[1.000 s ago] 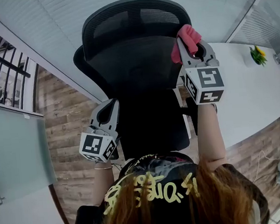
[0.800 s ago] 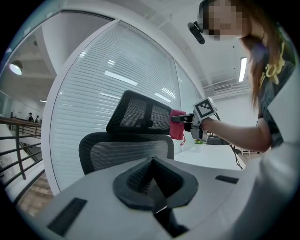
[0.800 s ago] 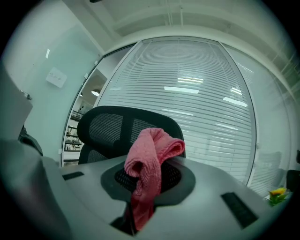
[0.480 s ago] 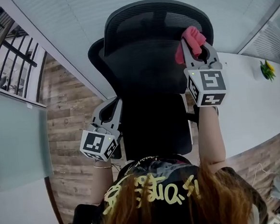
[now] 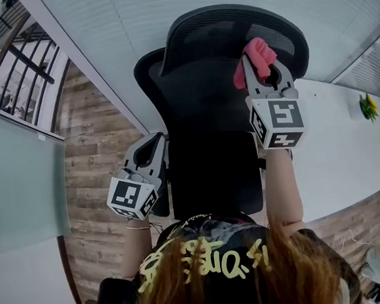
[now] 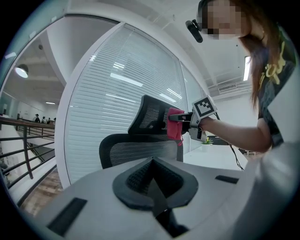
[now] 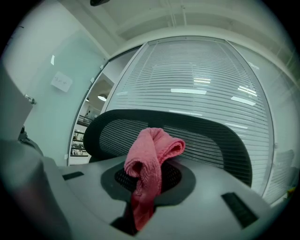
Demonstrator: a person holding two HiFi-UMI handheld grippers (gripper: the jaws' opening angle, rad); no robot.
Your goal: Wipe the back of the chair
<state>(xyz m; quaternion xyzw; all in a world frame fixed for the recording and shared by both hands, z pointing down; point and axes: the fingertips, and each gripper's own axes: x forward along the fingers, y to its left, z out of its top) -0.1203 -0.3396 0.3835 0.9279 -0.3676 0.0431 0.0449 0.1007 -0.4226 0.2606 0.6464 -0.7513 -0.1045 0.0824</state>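
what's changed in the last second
The right claw, shut on the cloth, has slid left along the headrest, from its right edge toward the middle. The view also swung, so the chair sits further right in frame. The left claw stayed low by the chair's left side, shut and empty.

Wood-plank floor (image 5: 95,149), curved glass wall (image 5: 126,87) with white blinds (image 5: 165,6), long white table (image 5: 347,149) — black railing (image 5: 24,43), ceiling lamp (image 6: 20,71) lit

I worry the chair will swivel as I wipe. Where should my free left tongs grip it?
Probably the left side rim of the backrest, approached from the left: that thin frame edge stands exposed ahead of the left tongs, which are shut and must open. The right tongs hold the pink cloth.
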